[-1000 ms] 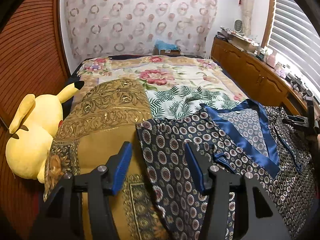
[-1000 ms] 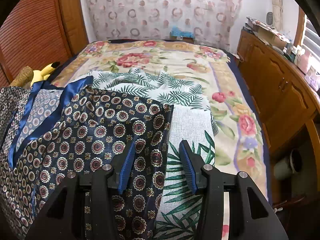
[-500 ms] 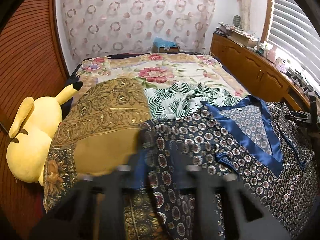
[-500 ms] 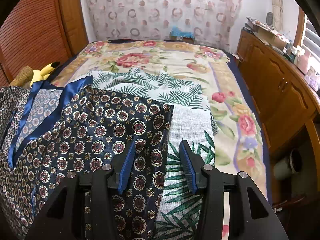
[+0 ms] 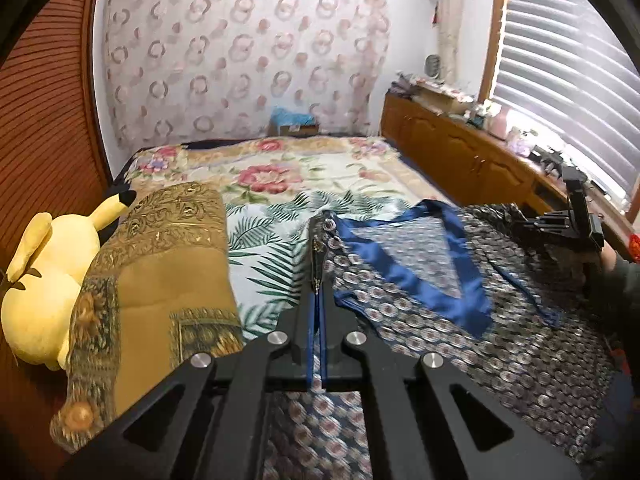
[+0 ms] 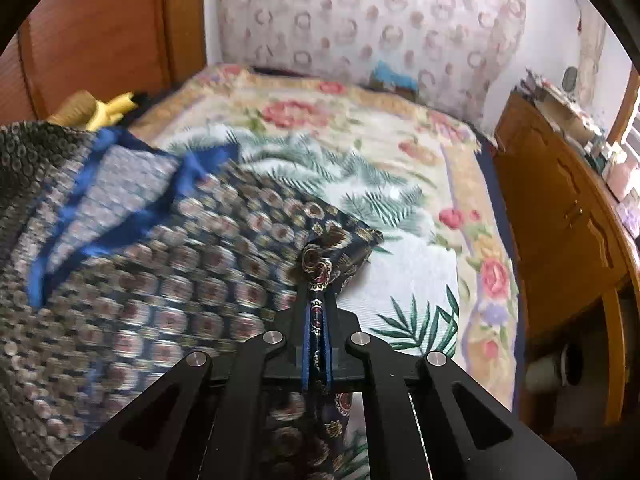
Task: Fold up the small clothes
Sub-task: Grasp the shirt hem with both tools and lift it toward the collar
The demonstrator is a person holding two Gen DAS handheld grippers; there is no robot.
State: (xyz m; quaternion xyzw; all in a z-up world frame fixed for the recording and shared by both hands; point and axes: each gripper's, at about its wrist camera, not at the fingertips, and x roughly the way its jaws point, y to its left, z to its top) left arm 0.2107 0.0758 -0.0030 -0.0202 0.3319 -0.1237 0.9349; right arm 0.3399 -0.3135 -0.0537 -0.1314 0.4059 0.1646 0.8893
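Observation:
A navy patterned top with a blue satin V collar [image 5: 432, 276] lies spread on the bed. My left gripper [image 5: 317, 292] is shut on its left edge, with the cloth pinched thin between the blue pads. My right gripper [image 6: 318, 300] is shut on the top's right corner [image 6: 336, 240], which bunches up above the pads. The top [image 6: 160, 264] stretches away to the left in the right wrist view, lifted and blurred. The right gripper also shows at the far right of the left wrist view [image 5: 560, 228].
A gold patterned cushion [image 5: 160, 264] and a yellow plush toy [image 5: 44, 280] lie at the left of the bed. A palm-leaf cloth [image 6: 400, 240] lies under the top on the floral bedspread [image 5: 280, 168]. A wooden cabinet [image 6: 560, 240] runs along the right side.
Both grippers have closed from open onto the top's edges. The top has lifted and moves, blurred in both views.

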